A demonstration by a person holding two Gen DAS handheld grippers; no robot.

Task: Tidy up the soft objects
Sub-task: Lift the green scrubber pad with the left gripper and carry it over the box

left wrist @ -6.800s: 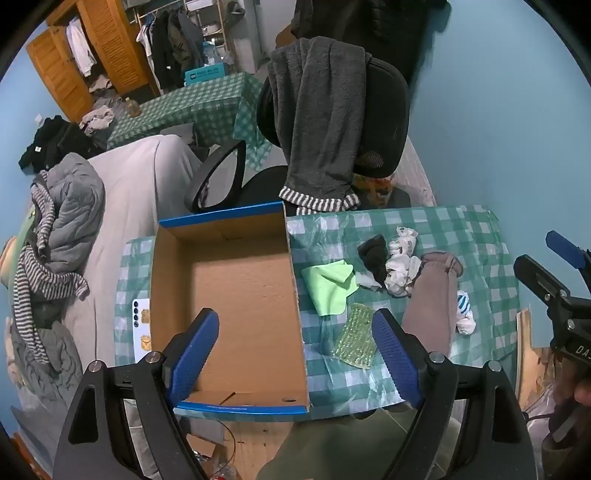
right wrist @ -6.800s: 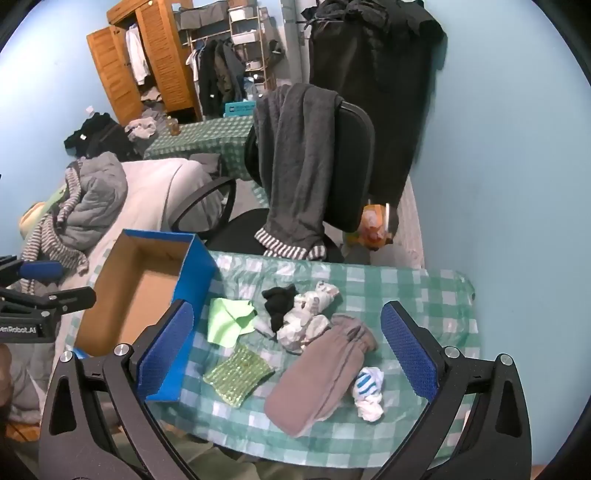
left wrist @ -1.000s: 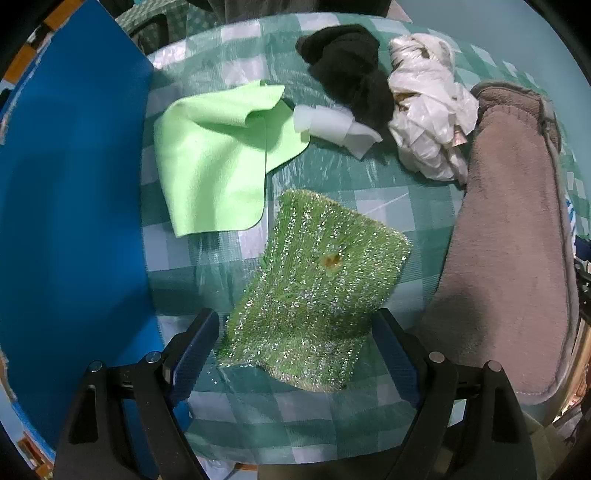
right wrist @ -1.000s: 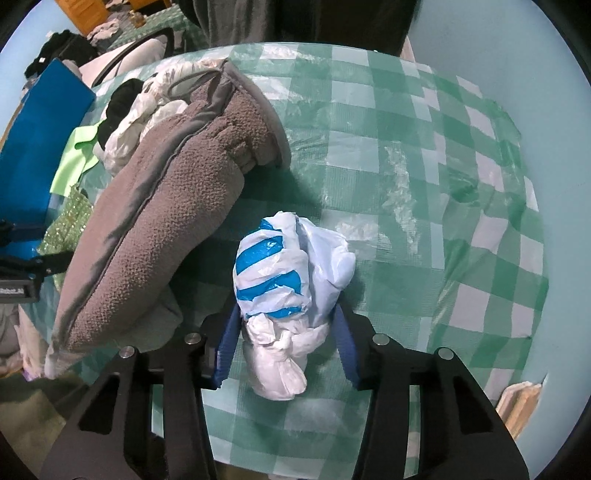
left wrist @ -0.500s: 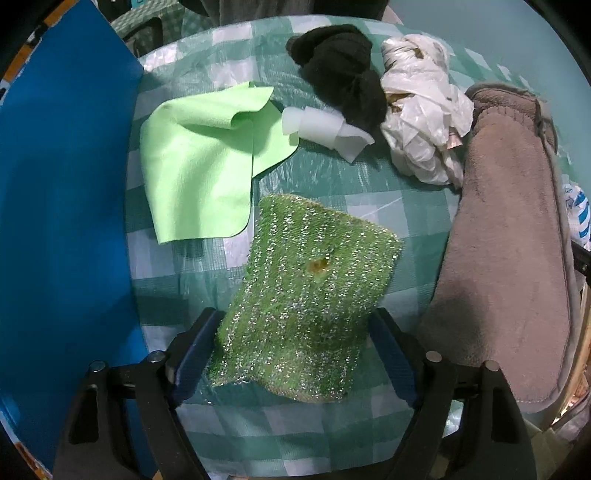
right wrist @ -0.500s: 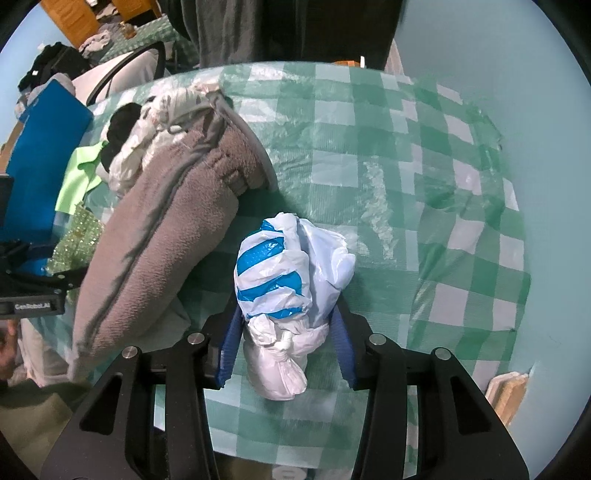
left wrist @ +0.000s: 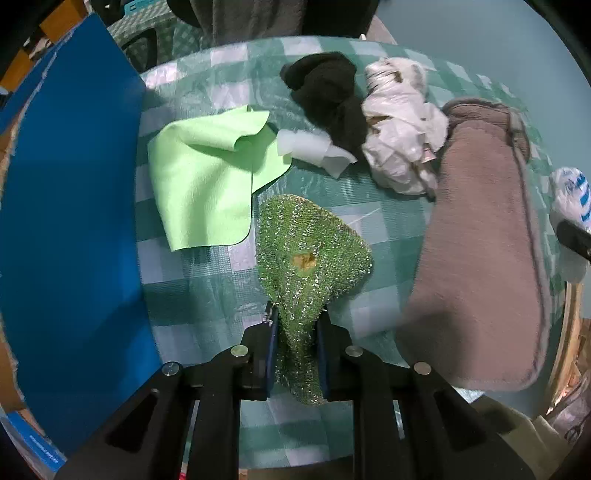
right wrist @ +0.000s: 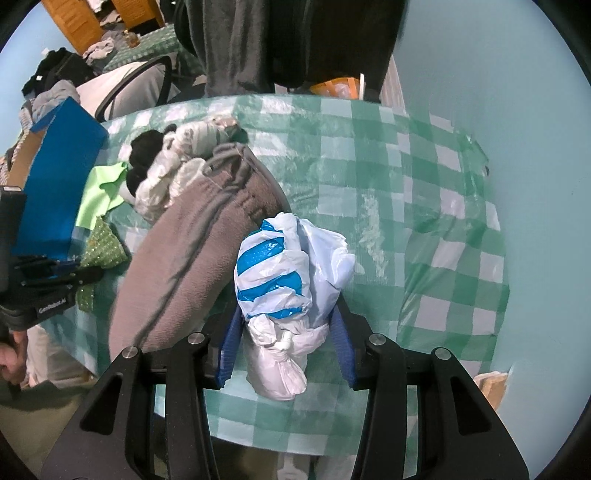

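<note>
Green scrubber (left wrist: 306, 258) pinched in left gripper (left wrist: 295, 343), jaws just closed.

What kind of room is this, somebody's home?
Probably a lived-in bedroom or spare room: a wooden wardrobe, clothes heaped on a sofa or bed, and a table under a green checked cloth.

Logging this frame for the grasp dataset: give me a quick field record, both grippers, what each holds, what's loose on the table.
left gripper: jaws have just closed, pinching green scrubber
right gripper: shut on blue-striped plastic bag
loose on table: green cloth, black sock, white crumpled bag, brown fleece mitt
blue box: left of the cloth
surface: green checked tablecloth
</note>
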